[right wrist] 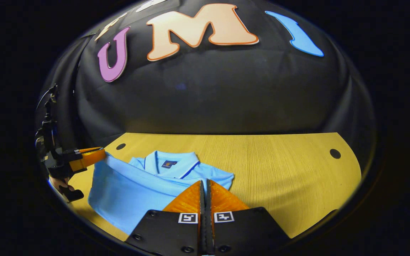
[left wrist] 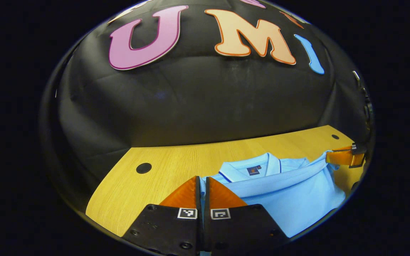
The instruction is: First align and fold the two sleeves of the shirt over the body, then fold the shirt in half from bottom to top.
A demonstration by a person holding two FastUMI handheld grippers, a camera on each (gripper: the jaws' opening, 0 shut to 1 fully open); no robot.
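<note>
I have the shirt [right wrist: 137, 192] lying on the counter [right wrist: 279, 170], collar [right wrist: 171, 161] toward the wall, with its lower edge raised toward the collar for the bottom-to-top fold. My left tool [left wrist: 202, 188] is pinched tight on one corner of that edge, and my right tool [right wrist: 205, 192] on the other, so the edge stays level. I judge the sleeves already folded in.

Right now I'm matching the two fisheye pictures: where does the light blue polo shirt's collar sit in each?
Left gripper view: the collar lies low, right of centre, beyond the left gripper.
Right gripper view: the collar lies low, left of centre.
Shared landmark: the collar's dark neck label.
</note>
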